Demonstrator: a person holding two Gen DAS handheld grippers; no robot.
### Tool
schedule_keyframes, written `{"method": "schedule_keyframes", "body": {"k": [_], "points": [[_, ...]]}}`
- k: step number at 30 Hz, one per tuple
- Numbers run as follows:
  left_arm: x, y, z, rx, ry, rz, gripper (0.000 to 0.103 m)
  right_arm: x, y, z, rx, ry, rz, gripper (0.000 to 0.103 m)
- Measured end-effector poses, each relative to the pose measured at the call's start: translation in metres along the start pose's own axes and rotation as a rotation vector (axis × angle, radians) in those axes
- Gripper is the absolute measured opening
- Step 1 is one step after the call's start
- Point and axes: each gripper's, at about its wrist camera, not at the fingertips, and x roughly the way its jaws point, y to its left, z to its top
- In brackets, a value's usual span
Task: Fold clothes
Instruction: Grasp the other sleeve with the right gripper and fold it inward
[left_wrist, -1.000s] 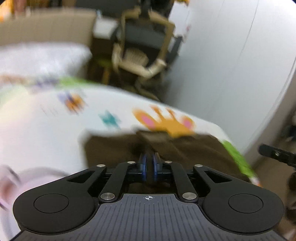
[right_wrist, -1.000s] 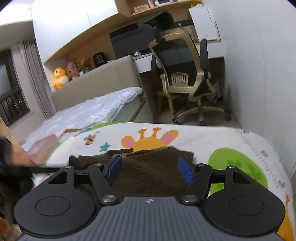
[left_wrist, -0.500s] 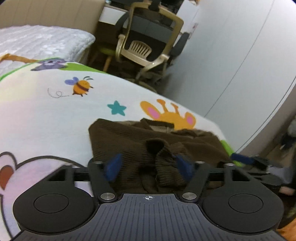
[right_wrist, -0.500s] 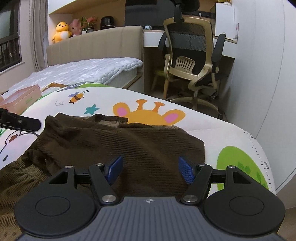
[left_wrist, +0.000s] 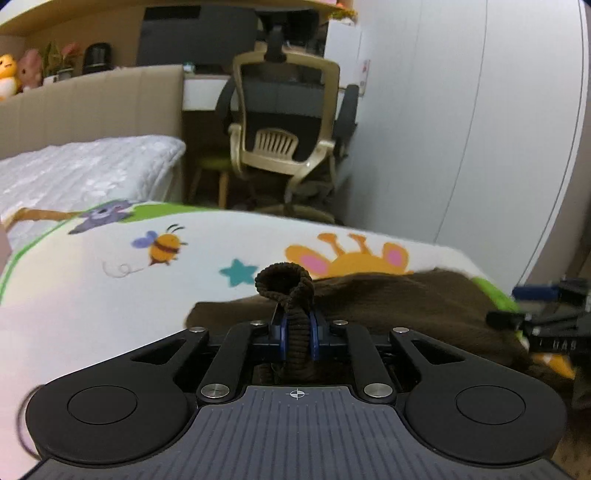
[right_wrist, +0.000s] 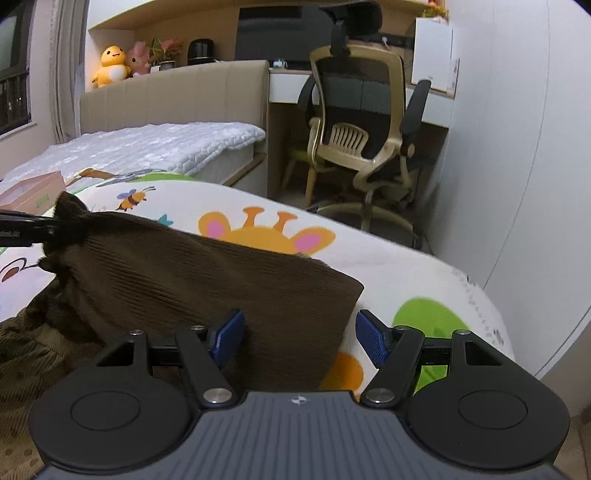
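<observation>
- One brown ribbed knit garment (right_wrist: 207, 280) lies on a cartoon-print mat (left_wrist: 110, 288), over the mat's orange giraffe figure (right_wrist: 258, 232), with a bee and a teal star printed nearby.
- Part of the garment's edge is raised off the mat; a bunched loop of knit (left_wrist: 286, 280) stands up from the left claw.
- Left claw (left_wrist: 295, 334) is clenched on that fold of brown knit, its blue pads pressed against the fabric on both sides.
- Right claw (right_wrist: 299, 338) is released, blue pads spread wide, straddling the garment's near right corner without pinching it.
- From the right wrist view, the left claw's black tip meets the garment's far left corner, lifted in a peak.
- More brown fabric lies rumpled at the lower left of the right wrist view.
- Beyond the mat: a bed (right_wrist: 155, 147) with a white quilted cover, a beige headboard, a beige and black office chair (right_wrist: 362, 122), a pink box (right_wrist: 33, 188), and plush toys (right_wrist: 110, 64) on a shelf.
</observation>
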Motion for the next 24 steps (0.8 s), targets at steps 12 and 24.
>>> {"method": "schedule_keyframes", "body": {"k": [12,24], "points": [[-0.006,0.047,0.01,-0.061,0.071,-0.002,0.068,0.018,0.006,0.021,-0.138,0.034,-0.039,0.072],[0.052,0.033,0.005,0.028,0.176,0.045,0.076,0.083,-0.01,0.026,-0.01,0.164,-0.021,0.072]]}}
